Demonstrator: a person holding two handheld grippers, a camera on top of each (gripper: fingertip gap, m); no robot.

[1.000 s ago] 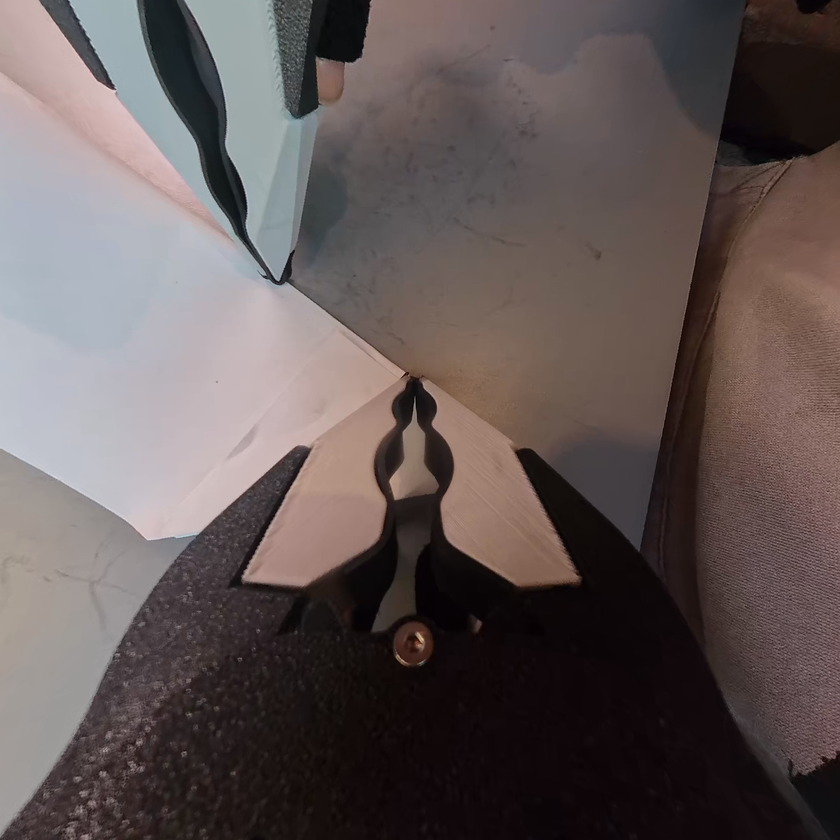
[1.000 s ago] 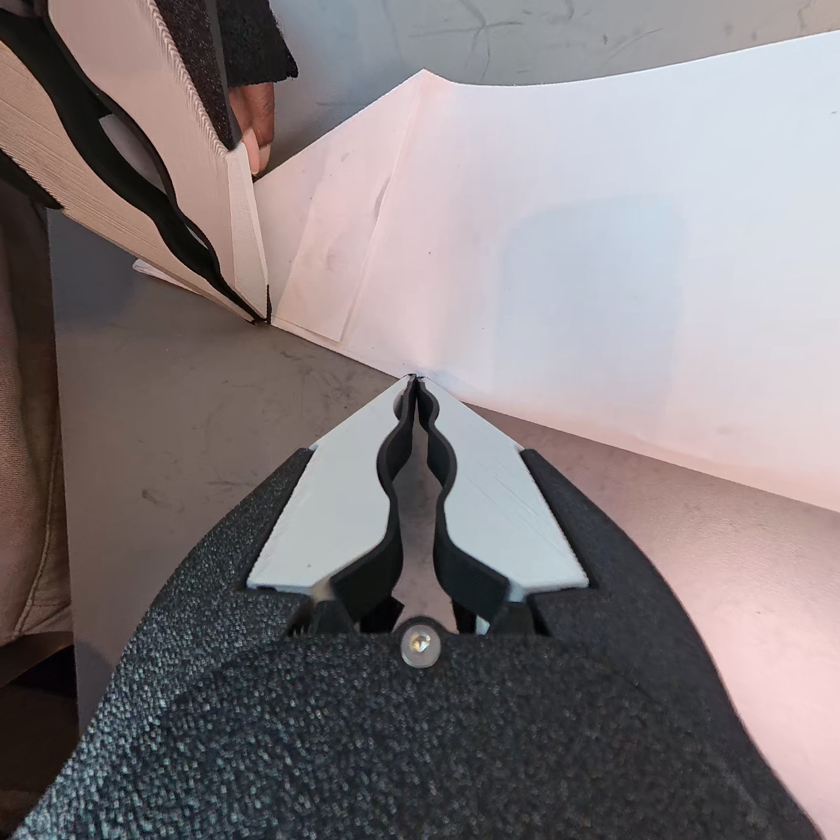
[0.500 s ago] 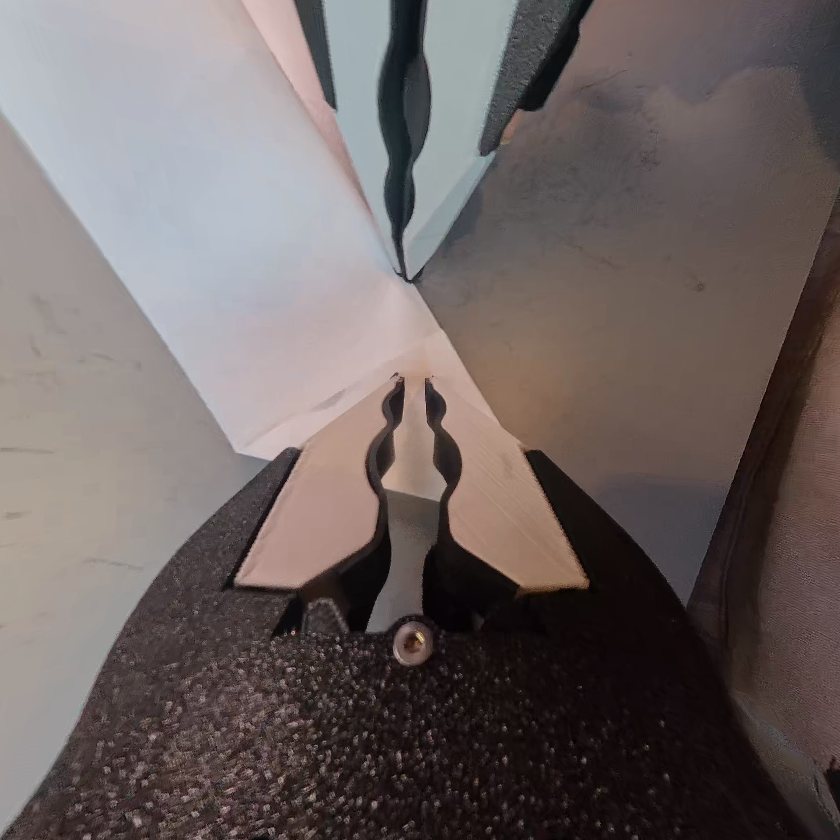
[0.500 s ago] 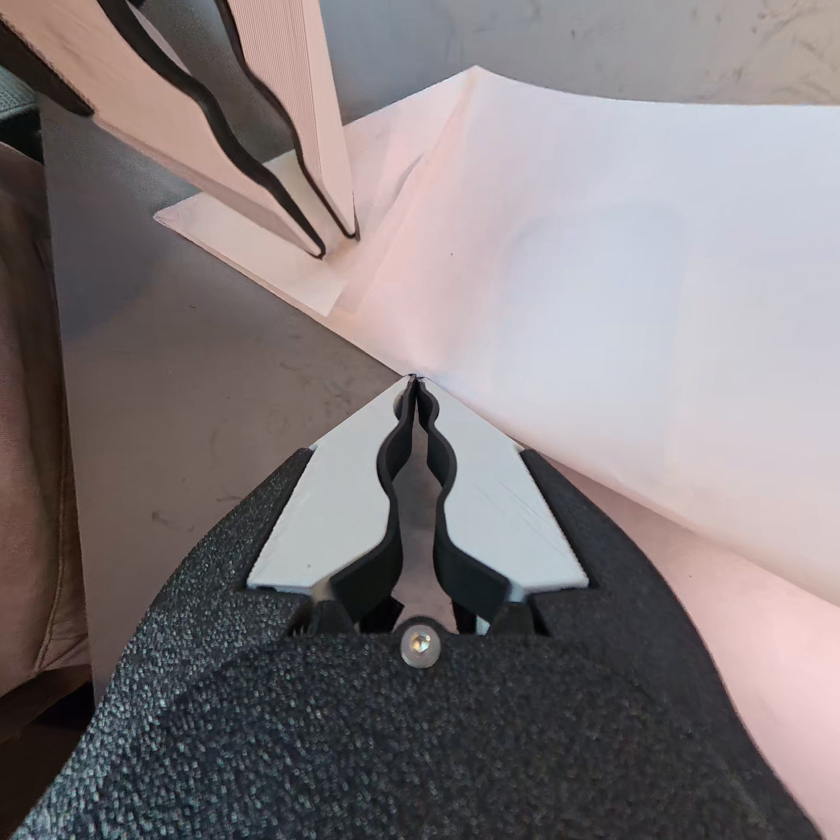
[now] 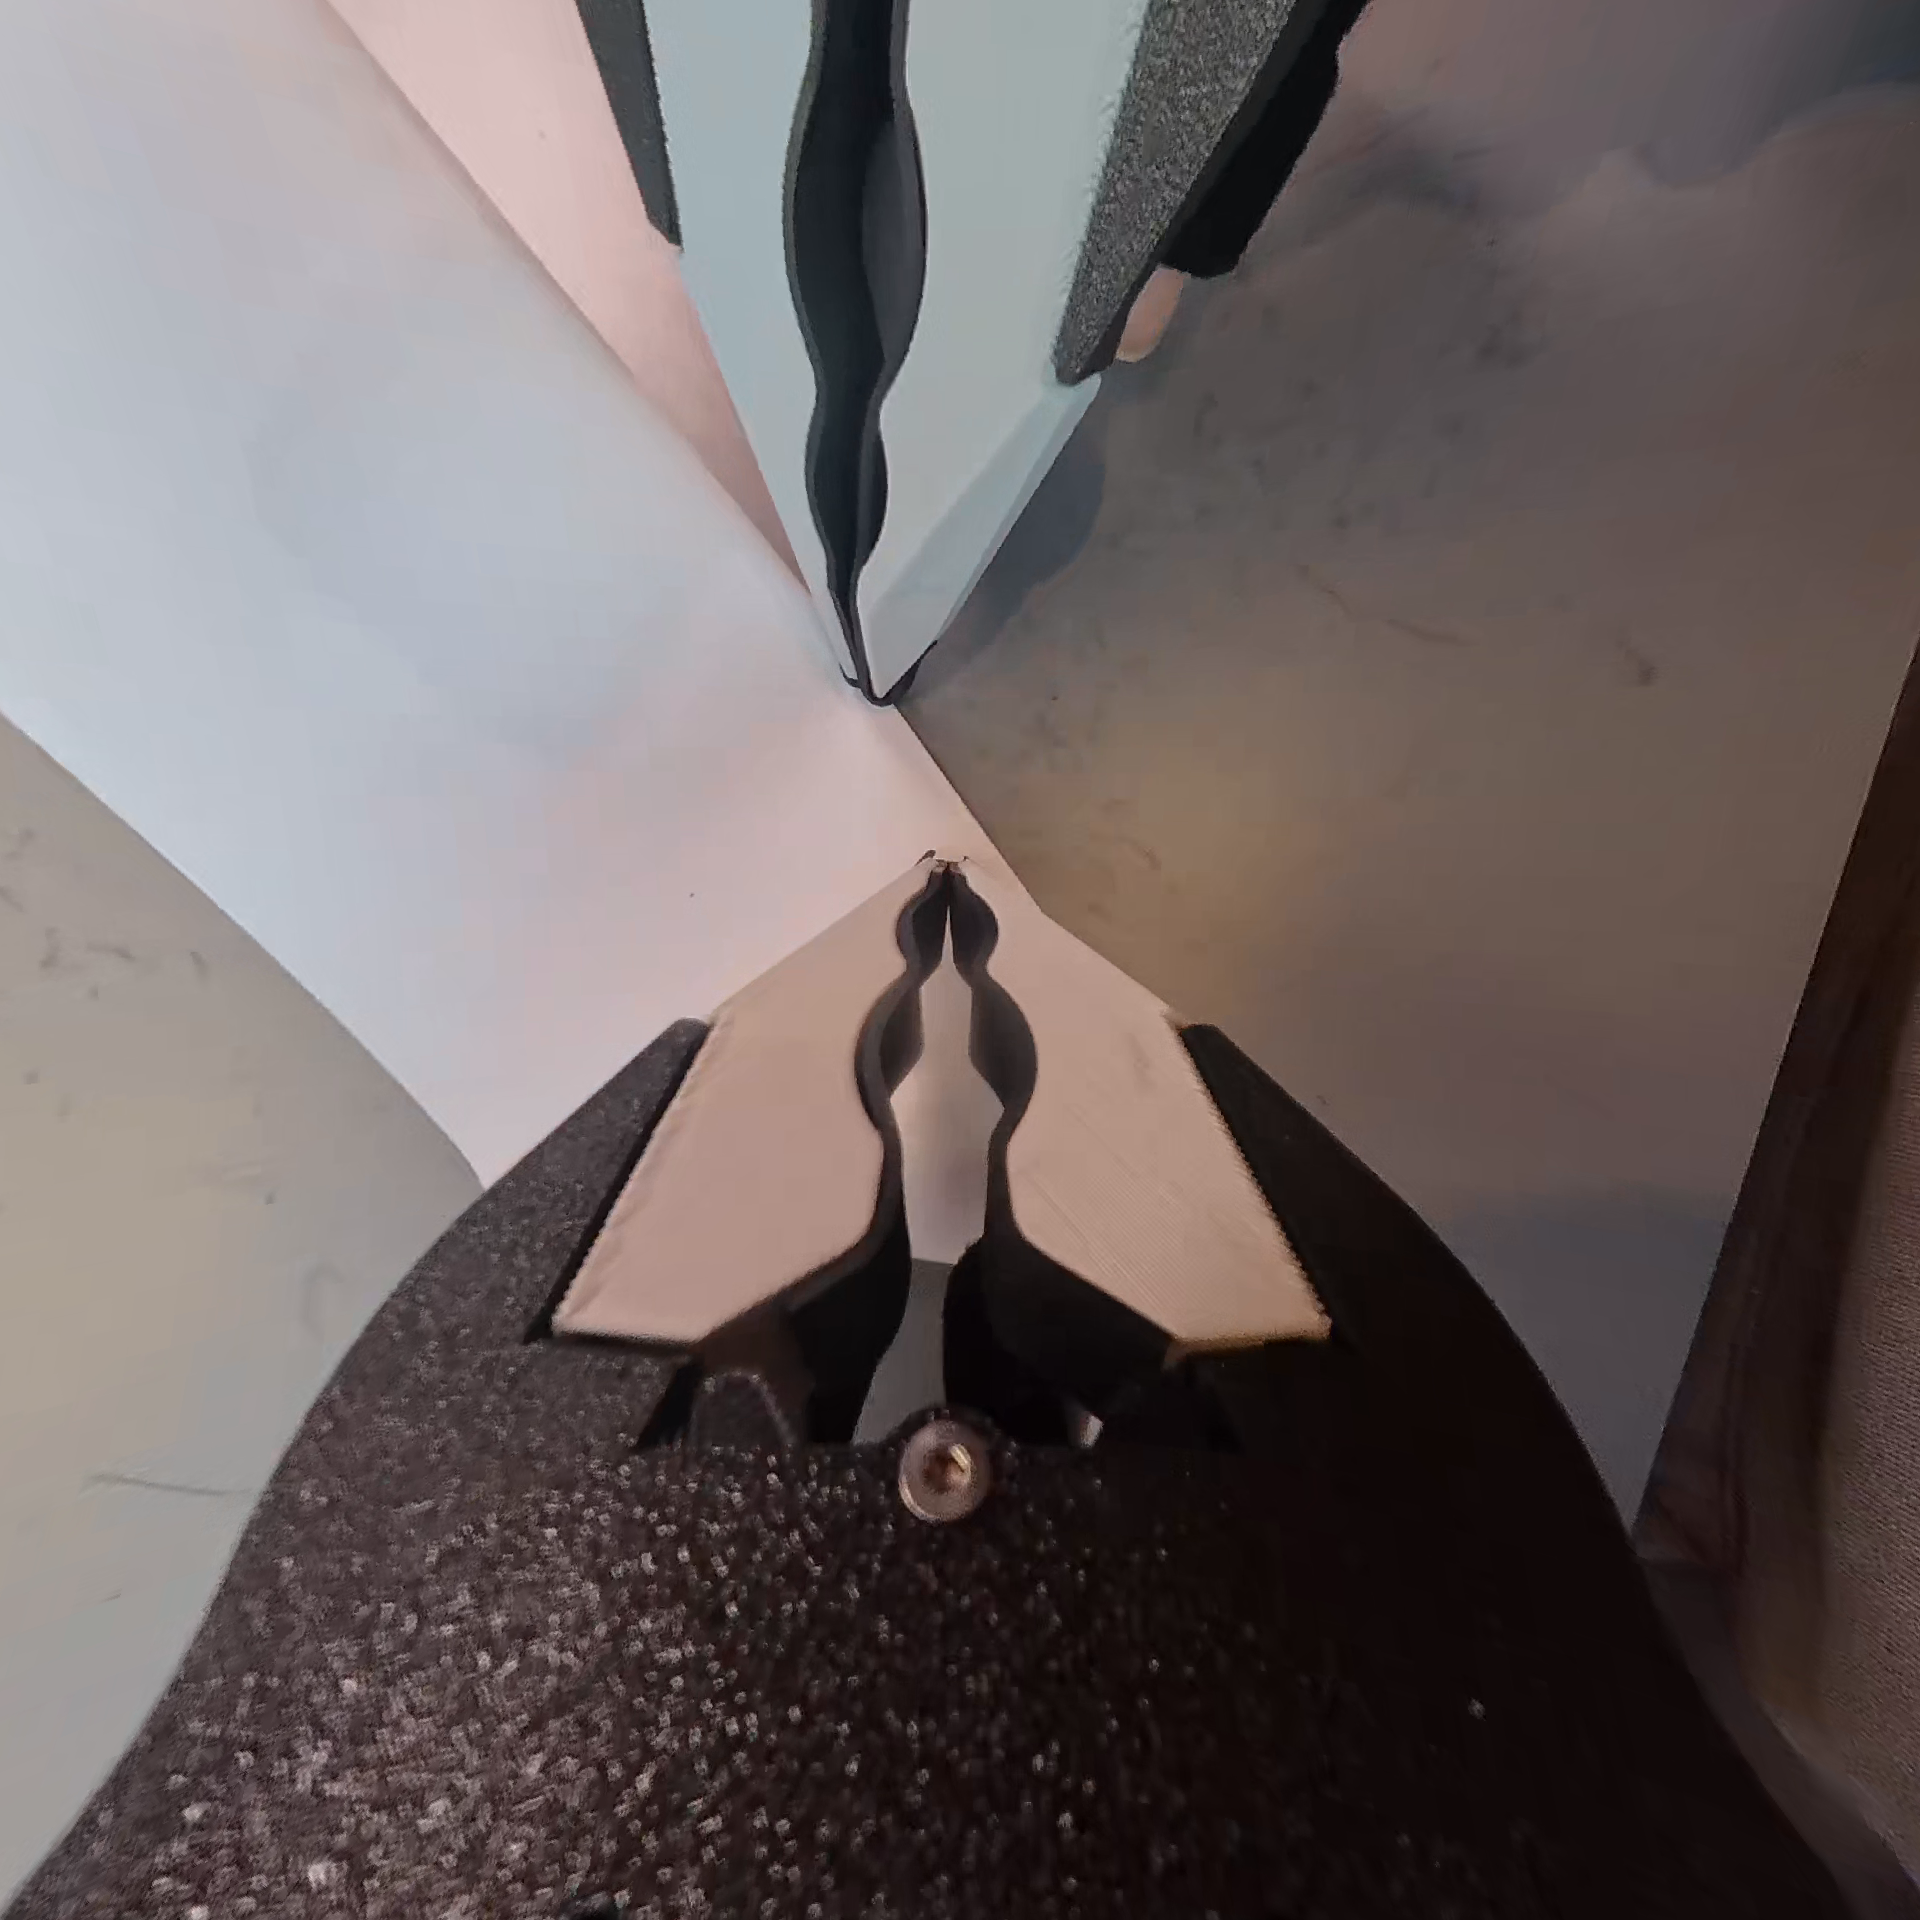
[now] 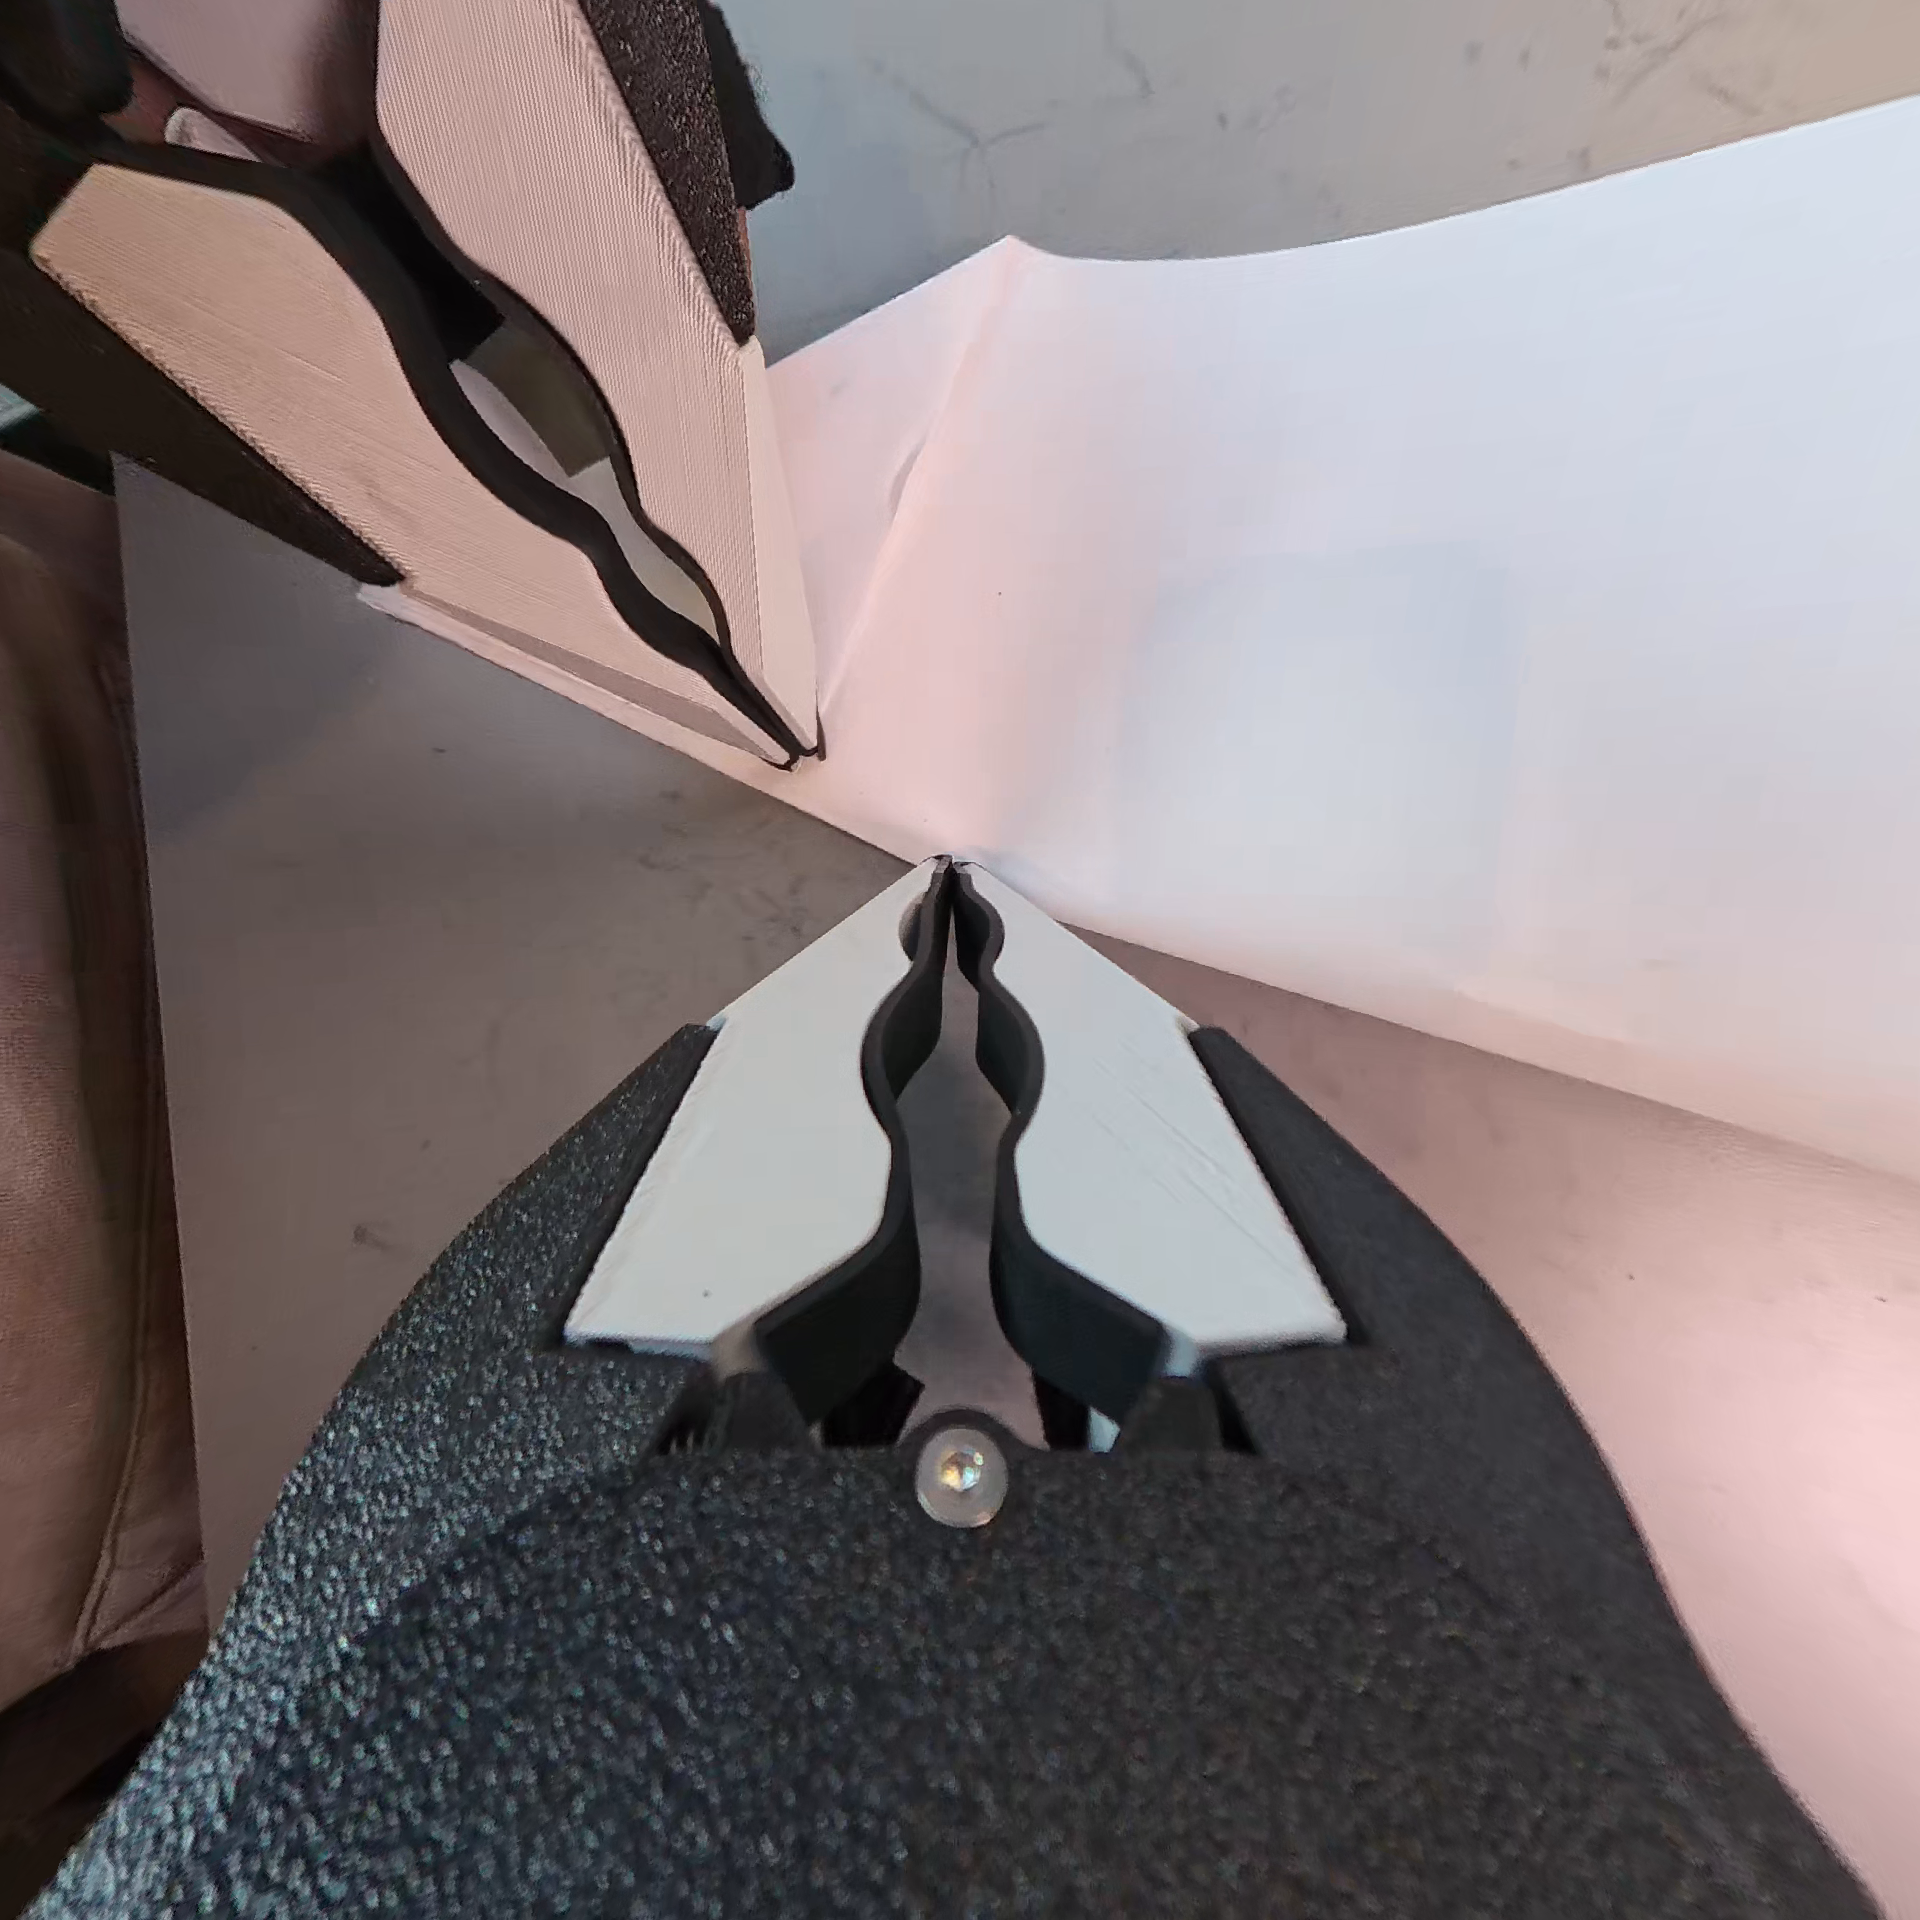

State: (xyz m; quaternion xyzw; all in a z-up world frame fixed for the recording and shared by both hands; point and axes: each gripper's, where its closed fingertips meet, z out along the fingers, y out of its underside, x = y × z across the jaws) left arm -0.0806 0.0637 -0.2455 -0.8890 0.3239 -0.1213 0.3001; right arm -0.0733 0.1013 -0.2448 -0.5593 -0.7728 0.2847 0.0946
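A white sheet of paper [image 5: 416,520] lies partly lifted and curved on a grey table [image 5: 1455,727]. My left gripper [image 5: 945,871] is shut, its tips pinching the sheet close to its near edge; paper shows between its pads. In the right wrist view the left gripper [image 6: 795,753] comes in from the upper left, shut, with a strip of paper sticking out below it. My right gripper [image 6: 951,864] is shut on the edge of the paper [image 6: 1351,623], which rises from its tips. It also shows in the left wrist view [image 5: 873,694], a short way along the same edge.
The grey table [image 6: 468,987] is scuffed. Beige fabric [image 5: 1818,1351] hangs past the table's edge on the right of the left wrist view, and at the left of the right wrist view [image 6: 62,1039]. A person's fingertip [image 5: 1143,322] shows behind the right gripper. The grippers' ends are close to 5 cm from one another.
My left gripper opened over the paper's corner half a second ago and has shut again on the paper, closer to the right gripper. The right gripper stayed shut on the edge.
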